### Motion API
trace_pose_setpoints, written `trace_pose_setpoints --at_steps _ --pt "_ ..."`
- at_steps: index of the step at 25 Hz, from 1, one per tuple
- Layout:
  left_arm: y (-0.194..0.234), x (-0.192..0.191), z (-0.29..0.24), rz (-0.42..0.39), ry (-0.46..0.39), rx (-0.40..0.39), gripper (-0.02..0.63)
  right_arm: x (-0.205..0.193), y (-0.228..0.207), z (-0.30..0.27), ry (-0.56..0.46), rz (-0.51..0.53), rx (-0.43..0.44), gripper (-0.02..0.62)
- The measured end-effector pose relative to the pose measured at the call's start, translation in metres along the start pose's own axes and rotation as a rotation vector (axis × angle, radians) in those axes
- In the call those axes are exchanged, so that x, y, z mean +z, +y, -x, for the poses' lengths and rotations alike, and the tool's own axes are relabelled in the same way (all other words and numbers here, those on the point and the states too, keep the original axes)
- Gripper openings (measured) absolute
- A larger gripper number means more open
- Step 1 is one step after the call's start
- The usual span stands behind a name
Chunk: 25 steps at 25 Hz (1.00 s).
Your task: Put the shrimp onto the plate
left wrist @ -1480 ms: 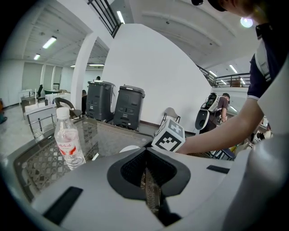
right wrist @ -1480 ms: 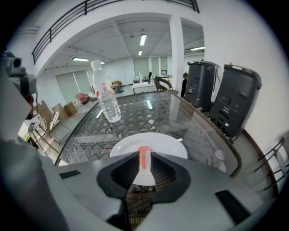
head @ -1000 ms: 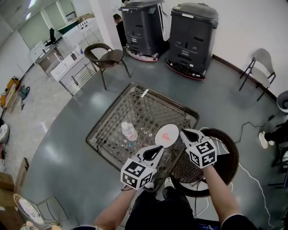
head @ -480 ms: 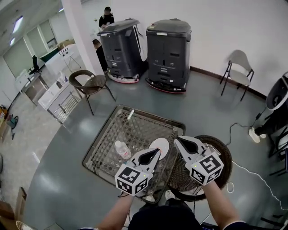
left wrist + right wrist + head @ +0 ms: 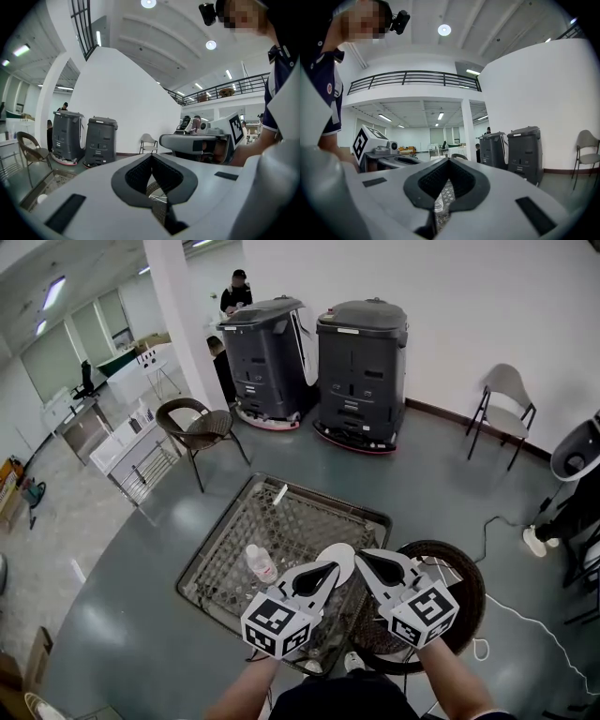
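Note:
The white plate [image 5: 338, 558] lies near the front right edge of the wicker table [image 5: 281, 521]. The tips of both grippers cover part of it, and I cannot make out the shrimp on it. My left gripper [image 5: 332, 567] is held above the table's front edge, its jaws shut with nothing between them. My right gripper [image 5: 360, 557] is just to the right of it, also shut and empty. In the left gripper view the left gripper [image 5: 151, 157] points across the room, level. So does the right gripper [image 5: 448, 161] in the right gripper view.
A clear water bottle [image 5: 261, 564] stands on the table left of the plate. A round wicker chair [image 5: 450, 582] is under my right arm. Another wicker chair [image 5: 202, 427], two dark machines [image 5: 361, 371], a folding chair [image 5: 506, 399] and a floor cable [image 5: 497, 521] surround the table.
The head view has tilted up, showing more of the room. Both grippers stay shut and have drawn close together over the plate, which now hides the pink shrimp seen on it before.

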State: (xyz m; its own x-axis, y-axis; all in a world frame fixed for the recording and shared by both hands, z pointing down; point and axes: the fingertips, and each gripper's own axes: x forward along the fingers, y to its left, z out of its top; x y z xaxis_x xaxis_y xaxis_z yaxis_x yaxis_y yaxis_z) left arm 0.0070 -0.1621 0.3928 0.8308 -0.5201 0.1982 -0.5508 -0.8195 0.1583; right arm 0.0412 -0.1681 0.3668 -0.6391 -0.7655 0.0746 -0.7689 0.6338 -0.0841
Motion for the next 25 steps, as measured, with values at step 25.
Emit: trace_pose_setpoints --at_steps 25 --pt "-0.0052 -0.0034 0.0016 -0.001 0.000 -0.010 0.008 0.0023 0.0011 0.0012 -0.002 0.015 0.002 0.006"
